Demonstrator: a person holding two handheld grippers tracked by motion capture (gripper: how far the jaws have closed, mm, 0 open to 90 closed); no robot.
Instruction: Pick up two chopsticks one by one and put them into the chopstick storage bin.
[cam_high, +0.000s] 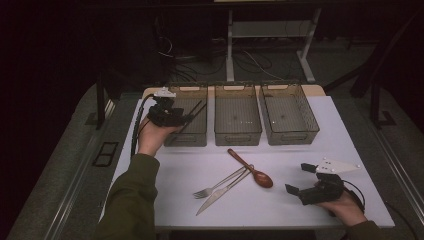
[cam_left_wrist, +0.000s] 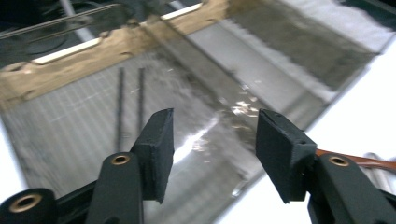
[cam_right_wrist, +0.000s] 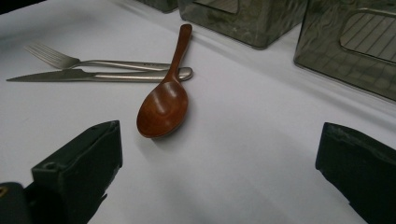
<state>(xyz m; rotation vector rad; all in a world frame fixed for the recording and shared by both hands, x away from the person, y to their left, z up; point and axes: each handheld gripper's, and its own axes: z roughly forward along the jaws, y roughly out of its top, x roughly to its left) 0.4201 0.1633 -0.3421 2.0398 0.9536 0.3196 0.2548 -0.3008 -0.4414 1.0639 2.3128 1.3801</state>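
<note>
Left gripper (cam_high: 176, 116) hangs over the left bin (cam_high: 192, 136), jaws apart with nothing between them, and no earlier look to compare. Down in that bin lie two dark chopsticks (cam_left_wrist: 130, 100), side by side on the ribbed floor. Right gripper (cam_high: 299, 180) sits low at the near right corner of the table (cam_high: 350, 145), jaws wide apart and empty, aimed toward the cutlery.

The table is a pale, plain white sheet. Three smoky, see-through bins stand in a row at its far edge: the left one, the middle bin (cam_high: 237, 132) and the right bin (cam_high: 290, 134). Mid-table, a brown wooden spoon (cam_right_wrist: 164, 100) lies with its handle across the ends of a steel fork (cam_right_wrist: 70, 60) and a table knife (cam_right_wrist: 93, 75), which lie close together.

Around it the room is dim: grey floor, cables (cam_high: 250, 60) trailing behind, and the white frame (cam_high: 272, 30) of another desk beyond.
</note>
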